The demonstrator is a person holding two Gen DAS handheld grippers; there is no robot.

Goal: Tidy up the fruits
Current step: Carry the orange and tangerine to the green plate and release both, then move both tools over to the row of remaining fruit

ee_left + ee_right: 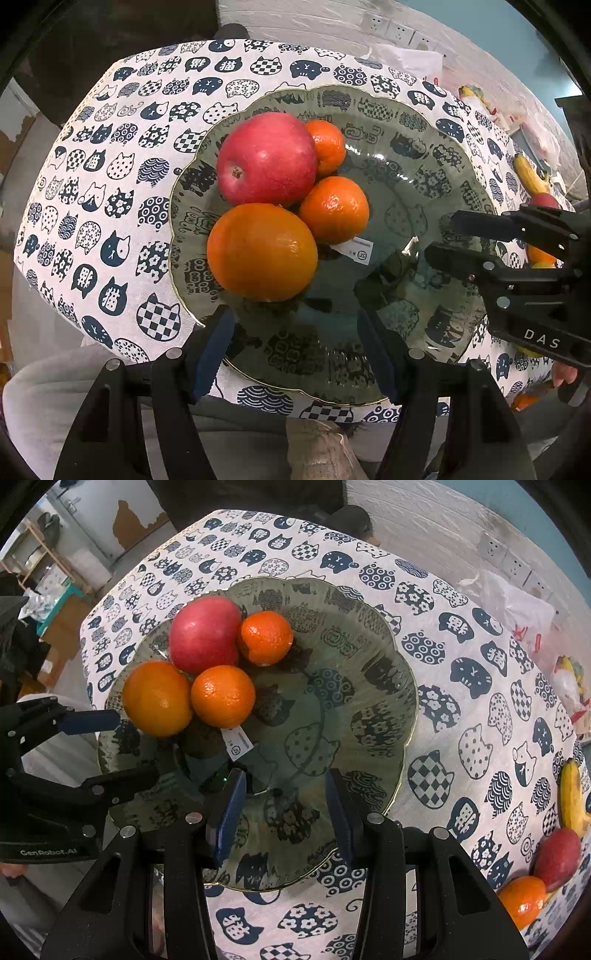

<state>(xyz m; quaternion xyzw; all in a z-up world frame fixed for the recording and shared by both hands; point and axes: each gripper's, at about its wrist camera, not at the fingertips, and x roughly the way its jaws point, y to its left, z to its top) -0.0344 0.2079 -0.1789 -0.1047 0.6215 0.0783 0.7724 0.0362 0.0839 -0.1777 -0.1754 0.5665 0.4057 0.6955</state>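
Already four fruits sit bunched on one side of the glass plate (388, 709): a red apple (203, 633), a large orange (157, 698) and two small oranges (222, 696) (265, 638), all touching one another. More fruit waits well apart at the table's edge: a banana (571, 799), a second apple (557, 858) and another orange (522, 899).

The right gripper (284, 812) hangs over the bare middle of the plate, its jaws partly apart with nothing between them. The left gripper (295, 350) hovers at the plate's near rim, jaws wider, also empty.

The likeliest trouble, I judge, is a nudge: the round fruits lean on each other, so a jaw brushing the pile could roll one off. The plate is glass on a loose cat-print tablecloth (461, 709), and a bump at its rim might slide it. The two grippers also sit close and could knock together.
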